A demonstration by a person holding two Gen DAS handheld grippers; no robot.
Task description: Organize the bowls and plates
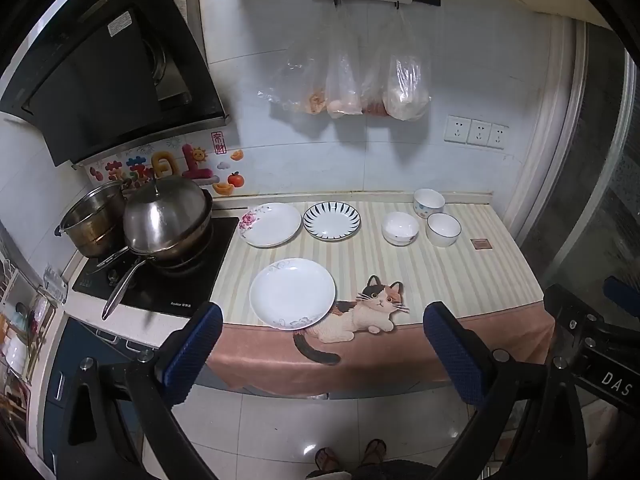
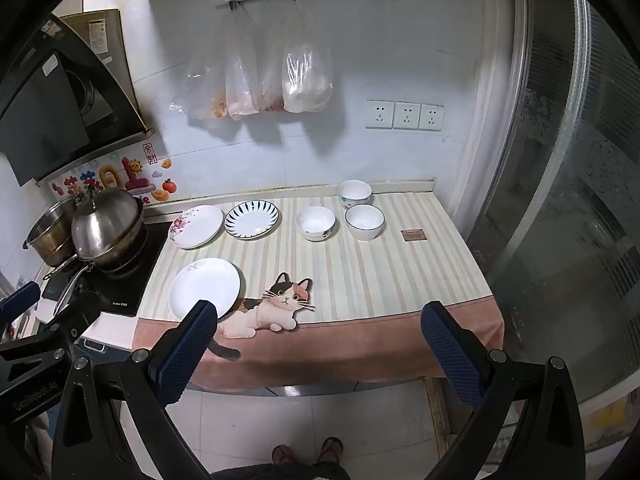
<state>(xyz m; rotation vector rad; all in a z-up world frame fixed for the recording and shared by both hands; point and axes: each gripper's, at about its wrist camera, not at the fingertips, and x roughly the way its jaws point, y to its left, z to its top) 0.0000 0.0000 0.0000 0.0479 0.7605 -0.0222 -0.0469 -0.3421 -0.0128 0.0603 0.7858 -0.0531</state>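
Both grippers hang off the counter's front edge, short of the cat-print cloth (image 1: 460, 264). The left gripper (image 1: 322, 344) and the right gripper (image 2: 320, 344) each stand with jaws spread wide, holding nothing.

Taking the cat figure (image 1: 376, 308) as landmark:
- white plate (image 1: 292, 293): just left of it, touching its tail end.
- floral plate (image 1: 269, 224) and striped plate (image 1: 331, 220): behind it, side by side near the wall.
- three bowls (image 1: 400, 227), (image 1: 443, 229), (image 1: 429, 201): behind and to its right, clustered.

Judgement: all appear glazed ceramic, so stiff, smooth, slippery and breakable, moderately heavy. Plates lie flat; take them at the raised rim. Take bowls across the wall, one finger inside.
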